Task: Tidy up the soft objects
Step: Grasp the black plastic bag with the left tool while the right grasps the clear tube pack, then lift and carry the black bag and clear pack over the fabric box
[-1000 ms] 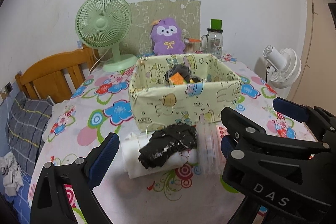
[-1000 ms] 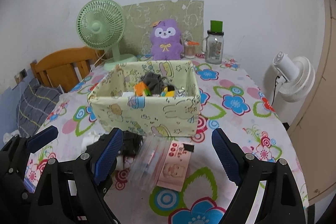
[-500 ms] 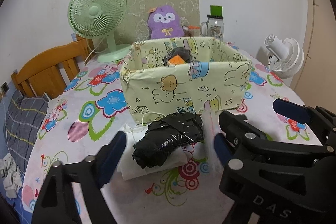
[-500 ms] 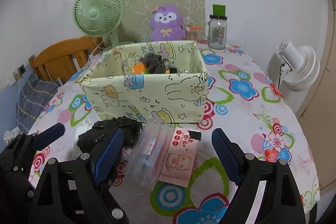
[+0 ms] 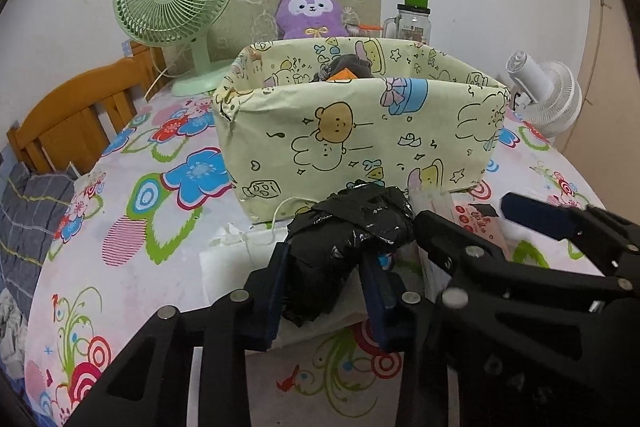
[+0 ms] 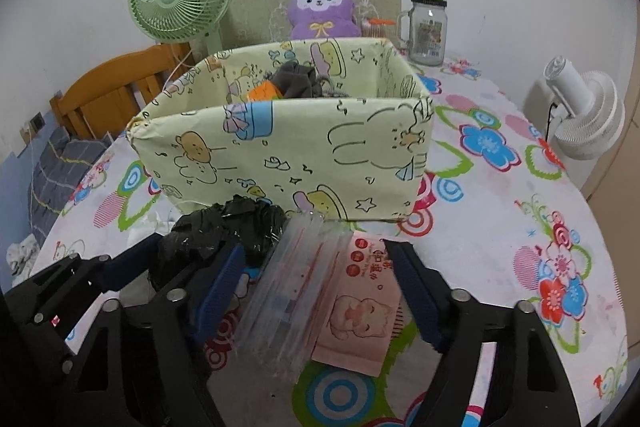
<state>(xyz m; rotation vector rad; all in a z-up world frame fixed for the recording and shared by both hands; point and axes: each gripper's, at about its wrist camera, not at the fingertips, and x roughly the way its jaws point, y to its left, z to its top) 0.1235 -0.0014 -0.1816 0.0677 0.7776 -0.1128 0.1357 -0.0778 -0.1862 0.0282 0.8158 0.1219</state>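
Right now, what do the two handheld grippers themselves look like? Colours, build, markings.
Both are matte black plastic trigger-clamp frames with triangular cutouts and silver rivets. The left gripper and right gripper carry dark blue ribbed pads on their fingers. No cables, sleeves or readable markings show.

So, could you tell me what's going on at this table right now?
A person with a claw in each hand is tidying soft things into the fabric box. The left claw has its fingers on either side of the black bundle, which lies on a white cloth in front of the box. The right claw is open over the clear pouch and pink packet, touching neither. Some items already sit in the box.
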